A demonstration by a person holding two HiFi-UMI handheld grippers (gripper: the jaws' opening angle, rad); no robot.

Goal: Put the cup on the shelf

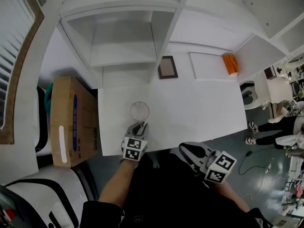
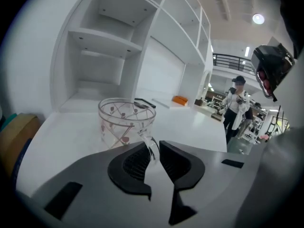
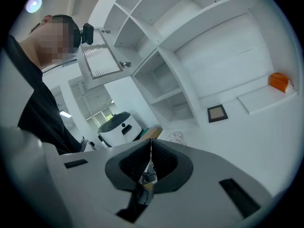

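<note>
Cup [image 2: 126, 122]: clear glass, carrying small red-pink flower motifs on thin crossing stems. My left gripper [image 2: 154, 151] is showing a grey shell with black ribbed pads; my right gripper [image 3: 151, 163] is wearing the same colours. Marker cubes [image 1: 133, 148] are showing black-and-white squares. Table [image 1: 190, 113] and shelf [image 1: 123, 46] are reading plain white. Cardboard box [image 1: 71, 120] is showing brown, with blue print and a white strip. Picture frame [image 1: 167, 67] is showing a dark border round a grey-brown panel. Orange object [image 1: 230, 64] is standing out bright against the white. My clothing [image 1: 156, 189] is showing black.

Cup [image 2: 124, 123] base half-hidden (behind left claw [image 2: 152, 151])
</note>
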